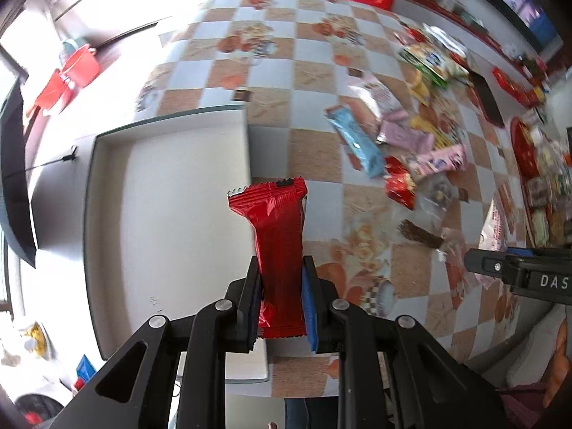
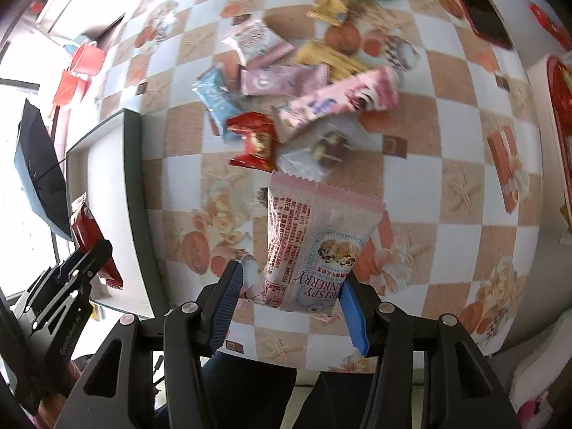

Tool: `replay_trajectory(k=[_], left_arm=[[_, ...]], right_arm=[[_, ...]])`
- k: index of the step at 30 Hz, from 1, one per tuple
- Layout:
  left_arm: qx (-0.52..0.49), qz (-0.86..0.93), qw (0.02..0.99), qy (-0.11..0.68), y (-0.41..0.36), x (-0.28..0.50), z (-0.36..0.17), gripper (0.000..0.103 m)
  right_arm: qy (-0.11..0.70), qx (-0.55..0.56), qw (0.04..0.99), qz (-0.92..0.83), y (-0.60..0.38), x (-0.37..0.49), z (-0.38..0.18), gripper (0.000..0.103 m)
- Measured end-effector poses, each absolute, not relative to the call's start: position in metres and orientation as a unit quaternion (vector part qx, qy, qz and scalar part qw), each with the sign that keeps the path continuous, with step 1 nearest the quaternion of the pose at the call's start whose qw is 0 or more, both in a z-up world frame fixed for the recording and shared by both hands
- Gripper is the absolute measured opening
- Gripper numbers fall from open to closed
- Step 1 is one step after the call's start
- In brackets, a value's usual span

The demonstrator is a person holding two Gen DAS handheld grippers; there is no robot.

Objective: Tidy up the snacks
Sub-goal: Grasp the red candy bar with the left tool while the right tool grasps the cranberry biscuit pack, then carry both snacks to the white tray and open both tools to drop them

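Spanning the room's foreground, a checkered tablecloth (image 1: pixel 314 82) bears scattered snacks (image 2: pixel 286 82).

Matte black linkage grippers with blue ribbed pads

The left gripper (image 1: pixel 280 307) and right gripper (image 2: pixel 287 307) share black arms with silver pivot rivets, triangular cut-outs and blue-lined fingers (image 2: pixel 352 312); white lettering marks their housings.

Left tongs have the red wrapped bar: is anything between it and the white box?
Nothing visible. The left tongs hold the red foil-wrapped snack bar upright, right at the near wall of the white open-top cardboard box. What shows of the box floor is bare. The loose snack pile lies on the other side.
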State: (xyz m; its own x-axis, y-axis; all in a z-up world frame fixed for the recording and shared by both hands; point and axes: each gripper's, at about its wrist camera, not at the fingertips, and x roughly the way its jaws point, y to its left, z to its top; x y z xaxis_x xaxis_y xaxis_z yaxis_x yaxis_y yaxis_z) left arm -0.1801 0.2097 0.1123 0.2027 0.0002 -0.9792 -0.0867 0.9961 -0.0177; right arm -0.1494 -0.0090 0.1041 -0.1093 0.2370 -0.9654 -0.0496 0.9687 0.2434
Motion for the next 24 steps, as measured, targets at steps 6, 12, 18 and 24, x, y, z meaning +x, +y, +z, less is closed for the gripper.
replay_trajectory(k=[6,12,18,24], left_arm=[[-0.059,0.061,0.776,0.625,0.24,-0.192,0.114,0.022],[-0.091,0.105,0.769,0.624,0.278,-0.208,0.115,0.022],[-0.116,0.142,0.76,0.623,0.312,-0.225,0.111,0.022],[-0.137,0.171,0.744,0.631,0.339,-0.241,0.1,0.022]], right_arm=[[0.734,0.042,0.664,0.133,0.016,-0.145,0.113,0.055],[0.726,0.002,0.664,0.18,0.067,-0.145,0.122,0.055],[0.719,-0.039,0.652,0.24,0.125,-0.148,0.126,0.055],[0.71,-0.07,0.635,0.297,0.189,-0.153,0.131,0.055]])
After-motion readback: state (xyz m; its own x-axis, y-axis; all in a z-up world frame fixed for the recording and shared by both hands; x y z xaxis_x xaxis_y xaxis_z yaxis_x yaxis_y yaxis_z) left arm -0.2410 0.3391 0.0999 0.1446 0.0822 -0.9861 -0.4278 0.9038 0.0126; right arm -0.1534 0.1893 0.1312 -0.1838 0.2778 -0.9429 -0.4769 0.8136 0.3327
